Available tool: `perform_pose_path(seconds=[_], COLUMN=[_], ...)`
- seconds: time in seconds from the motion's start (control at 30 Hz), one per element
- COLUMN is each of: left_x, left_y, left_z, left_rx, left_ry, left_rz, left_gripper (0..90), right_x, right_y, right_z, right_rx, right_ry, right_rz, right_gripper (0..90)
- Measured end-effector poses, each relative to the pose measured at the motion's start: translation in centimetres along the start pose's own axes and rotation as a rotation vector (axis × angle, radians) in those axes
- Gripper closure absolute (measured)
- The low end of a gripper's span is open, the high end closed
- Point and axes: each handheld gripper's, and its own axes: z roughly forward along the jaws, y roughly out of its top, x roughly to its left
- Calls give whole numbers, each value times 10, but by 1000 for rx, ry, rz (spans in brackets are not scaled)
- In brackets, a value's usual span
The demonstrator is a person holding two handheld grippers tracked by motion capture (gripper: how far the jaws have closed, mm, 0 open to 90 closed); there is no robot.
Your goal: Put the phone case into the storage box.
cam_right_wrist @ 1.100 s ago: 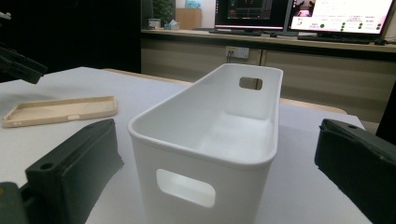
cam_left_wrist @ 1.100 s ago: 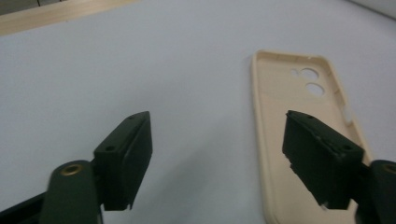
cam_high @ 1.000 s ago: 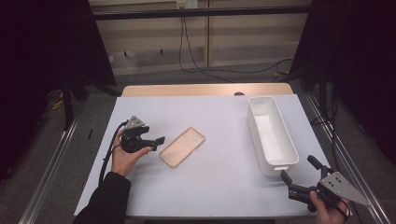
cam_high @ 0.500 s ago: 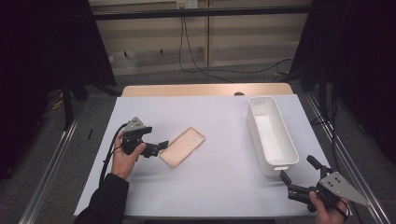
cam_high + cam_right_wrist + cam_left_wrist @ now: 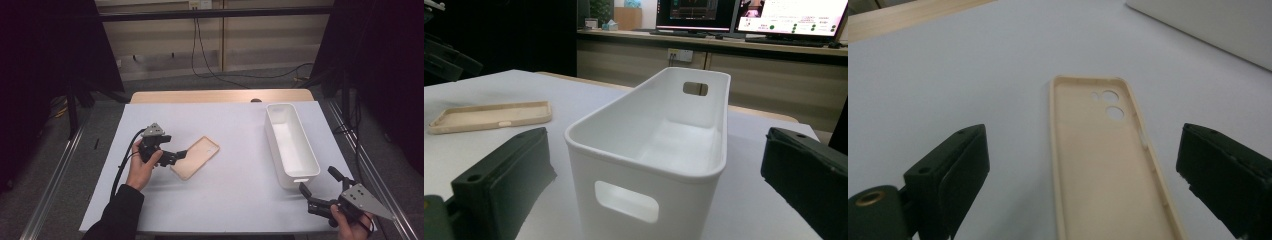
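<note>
A tan phone case [image 5: 196, 157] lies hollow side up on the white table [image 5: 230, 130], left of centre. My left gripper [image 5: 176, 155] is at its near-left end. In the left gripper view the jaws [image 5: 1083, 150] stand wide open on either side of the case [image 5: 1108, 165], touching nothing; they have just closed in a little. A long white bin [image 5: 291, 144] stands at the right. My right gripper [image 5: 317, 181] is held open just in front of the bin's near end, and the bin [image 5: 659, 145] rises between its jaws [image 5: 656, 150], which are apart from it.
A wooden strip [image 5: 220, 96] runs along the table's far edge. Metal rails [image 5: 55, 170] flank the table on both sides. Cables hang on the back wall, and monitors [image 5: 744, 15] stand on a far desk. Bare table lies between the case and the bin.
My left gripper has shifted slightly right, bringing its jaws up around the end of the case. The right gripper, the case and the bin have not moved.
</note>
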Motion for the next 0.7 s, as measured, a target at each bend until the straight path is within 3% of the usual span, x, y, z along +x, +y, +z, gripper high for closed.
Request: perform_pose_path(seconds=[0.03, 0.23, 0.3, 0.33, 0.37, 0.4, 0.47, 0.53, 0.7], left_x=[-1, -1, 2, 4, 4, 6, 8, 9, 7], left_y=[2, 10, 13, 15, 15, 15, 12, 9, 8], left_z=[1, 5, 9, 14, 14, 20, 24, 28, 31], left_rx=[9, 39, 67, 105, 105, 129, 155, 198, 243], left_ry=[9, -12, -20, -12, -12, 20, 11, 8, 16], left_rz=[16, 0, -6, -4, -4, 2, -15, -4, 8], left_gripper=[68, 66, 65, 65, 62, 53, 56, 46, 54], right_x=[0, 0, 0, 1, 1, 1, 1, 0, 1], right_y=[0, 0, 0, 0, 0, 0, 0, 0, 0], right_z=[0, 1, 1, 2, 2, 3, 3, 3, 2], right_rx=[1, 0, 1, -1, -1, 1, 2, 2, -1], right_ry=[0, 5, 4, 4, 4, 9, 10, 8, 11], right_rz=[0, 1, 0, 0, 0, -2, -2, -1, -2], right_gripper=[0, 0, 0, 0, 0, 0, 0, 0, 0])
